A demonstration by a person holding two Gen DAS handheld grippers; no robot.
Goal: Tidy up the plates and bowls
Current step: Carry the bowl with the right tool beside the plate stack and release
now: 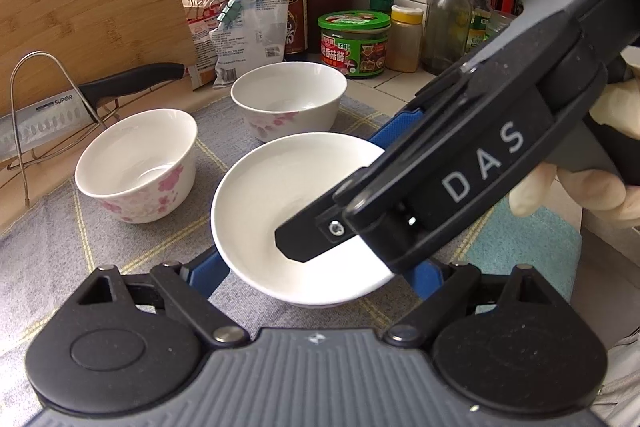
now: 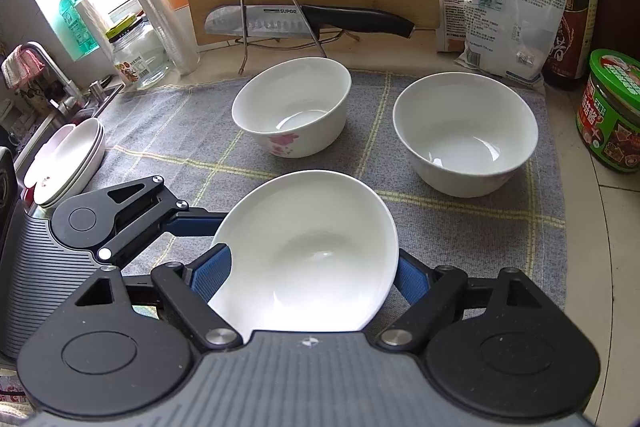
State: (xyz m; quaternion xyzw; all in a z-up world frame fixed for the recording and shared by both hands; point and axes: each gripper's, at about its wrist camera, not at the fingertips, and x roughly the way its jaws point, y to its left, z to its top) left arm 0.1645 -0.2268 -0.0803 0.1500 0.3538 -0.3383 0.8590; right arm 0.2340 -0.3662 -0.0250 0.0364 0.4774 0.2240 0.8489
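Under the white bowl [image 2: 308, 251], blue fingertips [image 2: 212, 275] half-hidden

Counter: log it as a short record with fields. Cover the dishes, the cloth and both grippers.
surface: checked cloth
near dish: plain bowl, on the cloth's near part
behind it: floral bowls, upright, apart, empty
far left: dish stack by the sink
back: knife on a wire rack, board behind
right gripper: fingers against the plain bowl's two sides
left gripper: fingers flank the same bowl; contact unclear
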